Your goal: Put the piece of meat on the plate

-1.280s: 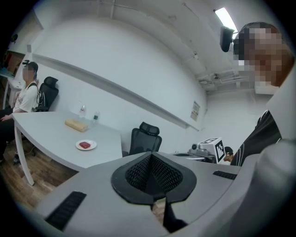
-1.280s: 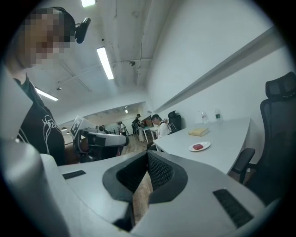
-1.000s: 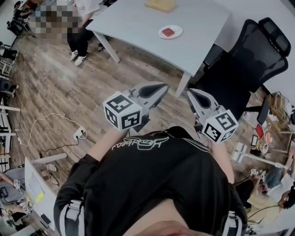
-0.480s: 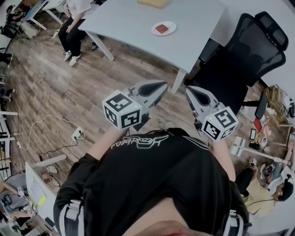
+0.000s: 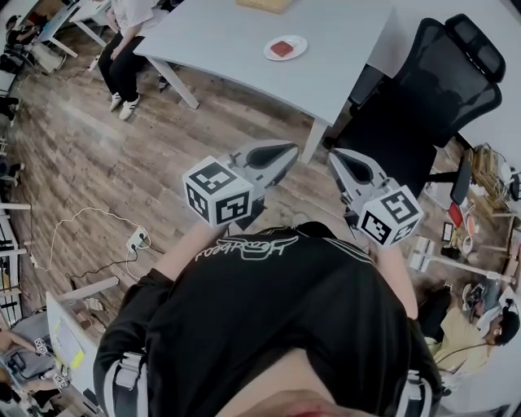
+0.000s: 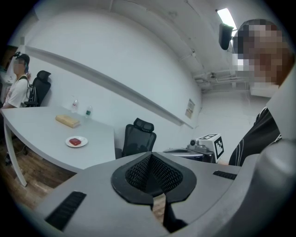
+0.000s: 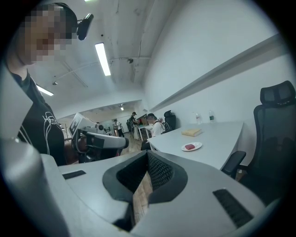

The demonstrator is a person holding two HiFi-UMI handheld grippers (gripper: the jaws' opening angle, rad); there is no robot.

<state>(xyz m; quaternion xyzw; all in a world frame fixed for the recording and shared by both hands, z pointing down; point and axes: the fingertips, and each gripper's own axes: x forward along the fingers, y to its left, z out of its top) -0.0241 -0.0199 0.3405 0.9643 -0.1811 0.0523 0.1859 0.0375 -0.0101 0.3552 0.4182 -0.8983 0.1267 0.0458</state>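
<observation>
Wood-plank floor underfoot, pale grey tabletop off at 12 o'clock in the head view. White plate out on that tabletop, red piece of meat lying on it, tan block just beyond at 11 o'clock. Black office chair at 2 o'clock. Left claw and right claw side by side over the floor, well short of the tabletop, each pinched together on nothing. White lettering across black shirt, upside down, not readable.
</observation>
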